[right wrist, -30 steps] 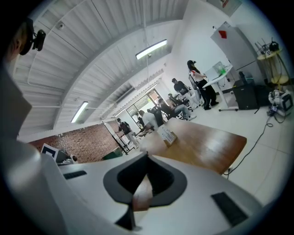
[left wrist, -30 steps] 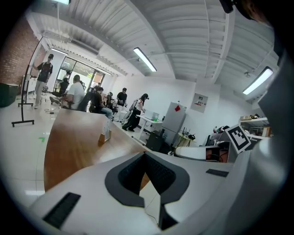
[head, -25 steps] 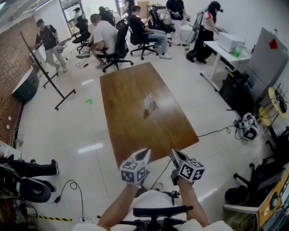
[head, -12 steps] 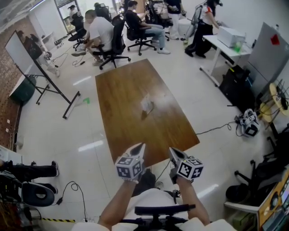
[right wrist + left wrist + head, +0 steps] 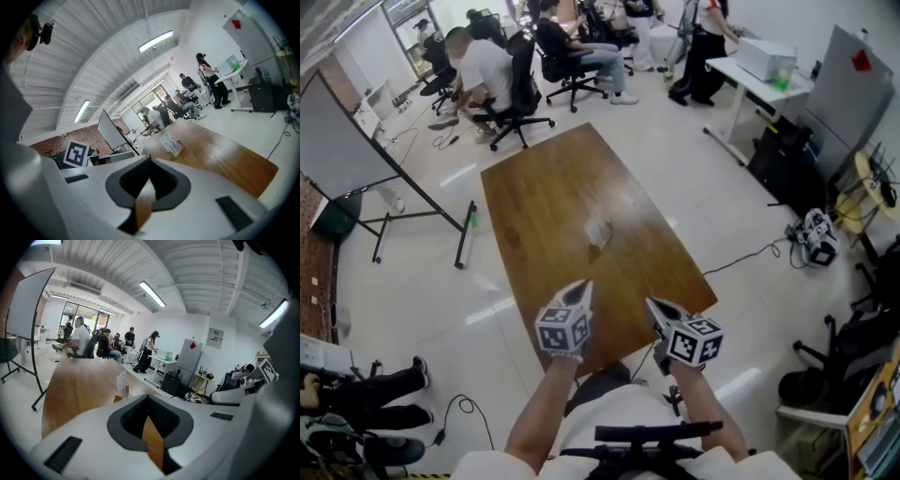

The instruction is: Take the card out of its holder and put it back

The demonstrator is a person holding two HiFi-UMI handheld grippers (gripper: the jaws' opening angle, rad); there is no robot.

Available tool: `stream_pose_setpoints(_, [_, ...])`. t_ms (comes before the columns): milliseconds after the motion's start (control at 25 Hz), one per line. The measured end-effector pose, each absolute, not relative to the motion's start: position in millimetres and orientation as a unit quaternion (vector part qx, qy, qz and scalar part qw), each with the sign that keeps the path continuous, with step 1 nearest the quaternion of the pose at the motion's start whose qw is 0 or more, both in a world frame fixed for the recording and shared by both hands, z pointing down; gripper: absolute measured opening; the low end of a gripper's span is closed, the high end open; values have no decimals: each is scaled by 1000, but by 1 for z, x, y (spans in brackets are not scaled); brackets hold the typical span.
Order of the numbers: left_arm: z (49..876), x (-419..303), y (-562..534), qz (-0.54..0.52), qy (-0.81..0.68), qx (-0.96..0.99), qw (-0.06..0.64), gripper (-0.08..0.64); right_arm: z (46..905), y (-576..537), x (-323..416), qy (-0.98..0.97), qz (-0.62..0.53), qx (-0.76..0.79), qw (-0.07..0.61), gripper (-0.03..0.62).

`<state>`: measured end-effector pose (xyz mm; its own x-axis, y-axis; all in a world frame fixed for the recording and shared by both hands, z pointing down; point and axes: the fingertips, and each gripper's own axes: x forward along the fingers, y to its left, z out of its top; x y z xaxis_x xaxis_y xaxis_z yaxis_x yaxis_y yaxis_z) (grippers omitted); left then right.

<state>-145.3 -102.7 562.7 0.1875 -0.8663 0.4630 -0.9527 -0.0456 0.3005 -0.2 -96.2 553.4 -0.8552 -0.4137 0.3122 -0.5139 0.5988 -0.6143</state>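
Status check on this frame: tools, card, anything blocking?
Left tool shut, empty; right tool shut, empty. Card in its holder on table, ahead of both tools, untouched. Nothing in the way.

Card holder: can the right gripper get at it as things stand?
Probably yes. The card holder stands alone in the middle of the table, with only bare wood between it and the right gripper at the near edge. Its jaws are together, so they would have to open first.
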Motion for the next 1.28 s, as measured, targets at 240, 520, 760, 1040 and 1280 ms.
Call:
stream_pose_setpoints(240, [577, -161, -149, 98, -625, 722, 279, 3, 554, -121, -9, -892, 359, 262, 80, 0])
stream_pose_setpoints(520, [594, -193, -200, 120, -630, 715, 279, 102, 550, -148, -13, -892, 350, 275, 80, 0])
stream_pose_setpoints(760, [613, -212, -246, 144, -619, 719, 280, 166, 548, -171, -22, -889, 348, 285, 79, 0])
stream_pose_setpoints(1040, [637, -217, -278, 171, -607, 722, 284, 198, 549, -203, -33, -884, 351, 299, 79, 0])
stream_pose_setpoints(1280, [665, -222, -290, 181, -595, 723, 301, 202, 555, -226, -54, -879, 354, 308, 87, 0])
